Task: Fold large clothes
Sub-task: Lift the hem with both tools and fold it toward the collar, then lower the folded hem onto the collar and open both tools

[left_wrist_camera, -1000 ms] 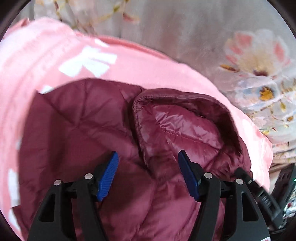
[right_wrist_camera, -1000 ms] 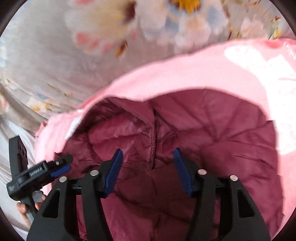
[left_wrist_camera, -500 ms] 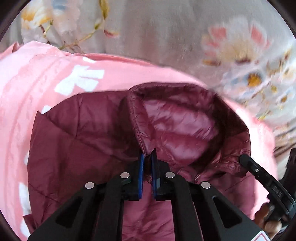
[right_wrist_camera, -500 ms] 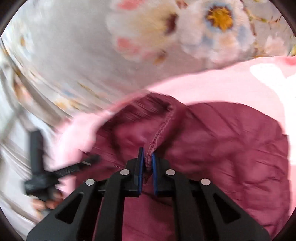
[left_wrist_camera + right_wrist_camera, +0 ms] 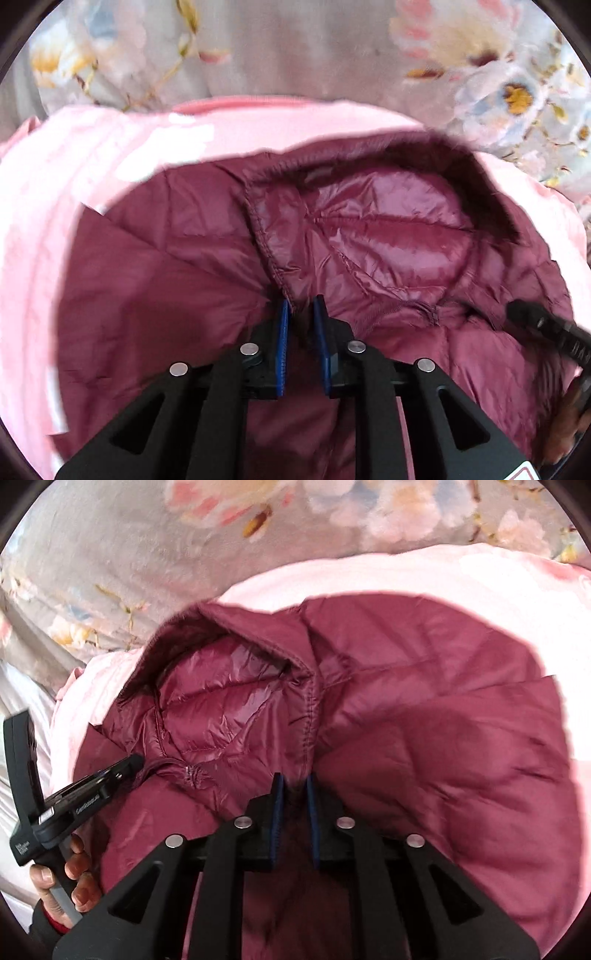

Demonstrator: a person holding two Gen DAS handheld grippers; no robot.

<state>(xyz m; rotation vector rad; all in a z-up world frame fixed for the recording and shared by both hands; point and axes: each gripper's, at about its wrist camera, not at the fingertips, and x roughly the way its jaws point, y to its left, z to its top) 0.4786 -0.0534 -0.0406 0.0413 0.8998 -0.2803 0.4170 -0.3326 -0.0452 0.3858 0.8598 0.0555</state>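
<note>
A grey floral bedsheet [image 5: 295, 48] lies under a pink blanket [image 5: 258, 125].

The jacket [image 5: 184, 280] lies on the blanket [image 5: 74, 177], which lies on the bedsheet [image 5: 295, 48] showing at twelve o'clock, with the hood [image 5: 388, 229] toward one o'clock.

Maroon quilted puffer jacket [image 5: 177, 280] lies rumpled, hood open upward.
</note>
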